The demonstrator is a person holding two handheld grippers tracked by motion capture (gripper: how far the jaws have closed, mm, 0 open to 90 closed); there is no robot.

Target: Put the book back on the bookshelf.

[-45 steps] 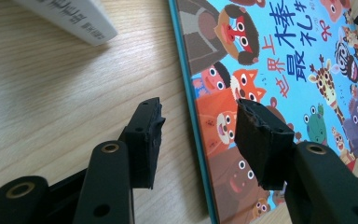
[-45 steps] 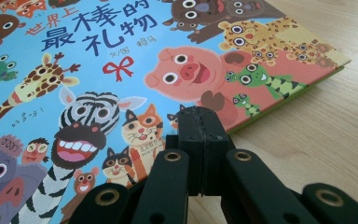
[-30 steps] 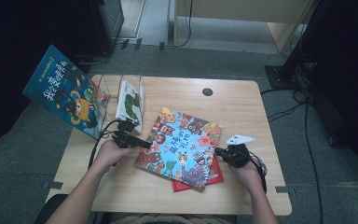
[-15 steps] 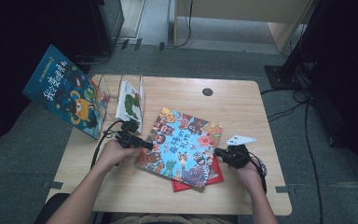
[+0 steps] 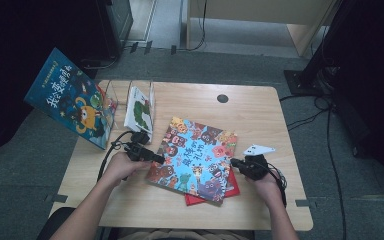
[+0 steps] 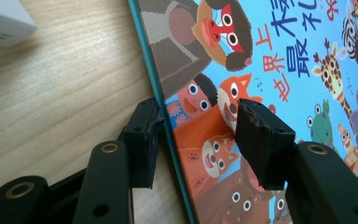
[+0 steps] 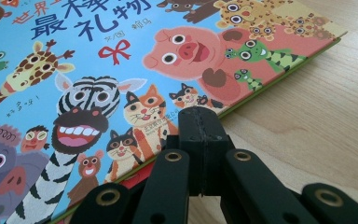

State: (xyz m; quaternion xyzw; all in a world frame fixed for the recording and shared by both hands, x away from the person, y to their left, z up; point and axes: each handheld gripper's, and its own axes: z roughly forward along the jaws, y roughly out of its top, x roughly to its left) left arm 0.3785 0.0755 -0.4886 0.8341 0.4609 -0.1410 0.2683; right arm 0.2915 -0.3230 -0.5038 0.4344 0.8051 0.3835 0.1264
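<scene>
Our left gripper (image 5: 155, 158) straddles the left edge of the animal picture book (image 5: 196, 152), jaws half open, one on the wood, one over the cover, neither pressing. Our right gripper (image 5: 236, 162) sits shut at the book's right edge, holding nothing. We see the flat, glossy hardcover lying mid-table (image 5: 260, 107) on pale grained wood, atop a red book (image 5: 232, 189).
</scene>
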